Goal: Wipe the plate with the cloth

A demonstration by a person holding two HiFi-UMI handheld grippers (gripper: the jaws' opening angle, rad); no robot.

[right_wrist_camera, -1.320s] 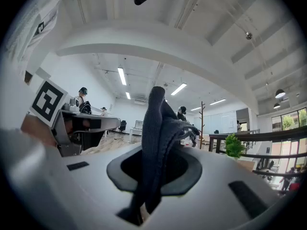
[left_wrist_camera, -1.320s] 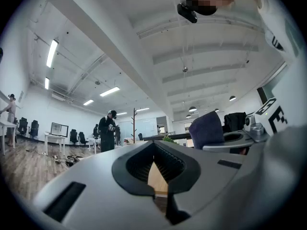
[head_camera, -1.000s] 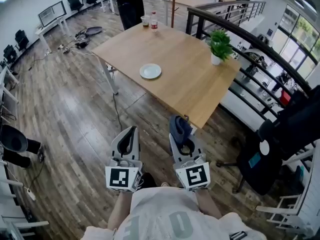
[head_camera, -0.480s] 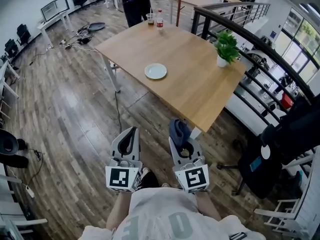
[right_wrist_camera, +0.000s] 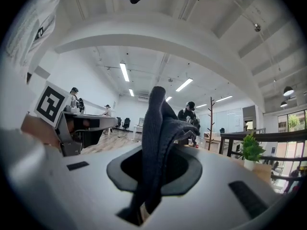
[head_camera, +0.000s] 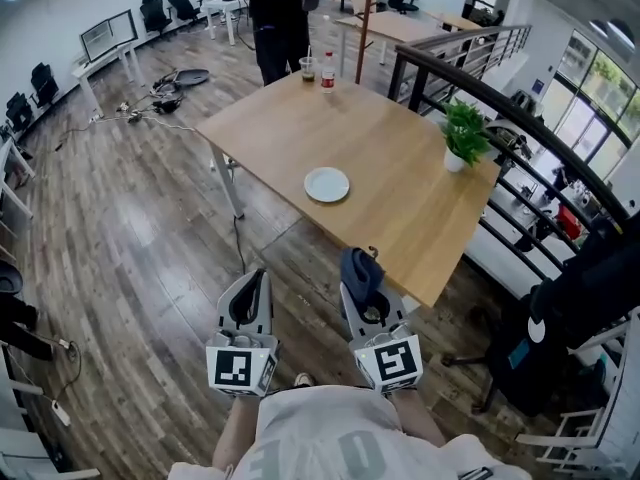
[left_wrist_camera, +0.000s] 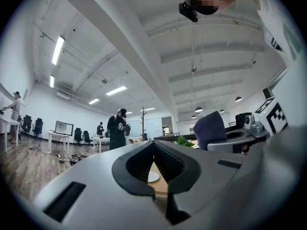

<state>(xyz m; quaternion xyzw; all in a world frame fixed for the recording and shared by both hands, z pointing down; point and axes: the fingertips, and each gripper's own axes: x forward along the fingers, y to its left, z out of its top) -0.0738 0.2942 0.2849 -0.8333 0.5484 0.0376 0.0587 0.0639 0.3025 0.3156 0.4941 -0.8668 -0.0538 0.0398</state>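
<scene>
Right gripper (head_camera: 368, 306) was clamped on the dark blue cloth (head_camera: 360, 268), which stood bunched up out of its jaws. The left gripper (head_camera: 256, 282) was shut tight with nothing in it. Both were held side by side over the wood-plank floor (head_camera: 130, 228), just short of the near corner of the light wooden table (head_camera: 400, 218). The white plate (head_camera: 327, 184) lay close to the table's near-left edge, well apart from the cloth. At the far corner stood a red-labelled bottle (head_camera: 327, 73) beside a cup (head_camera: 307, 68), and a person in dark clothes (head_camera: 275, 8) stood just behind them. A potted plant (head_camera: 465, 133) sat by the right corner. A dark railing (head_camera: 500, 108) ran beyond that side. Cables (head_camera: 165, 83) lay on the floor past the left corner, with a monitor (head_camera: 108, 33) and office chairs (head_camera: 150, 10) along the wall.
</scene>
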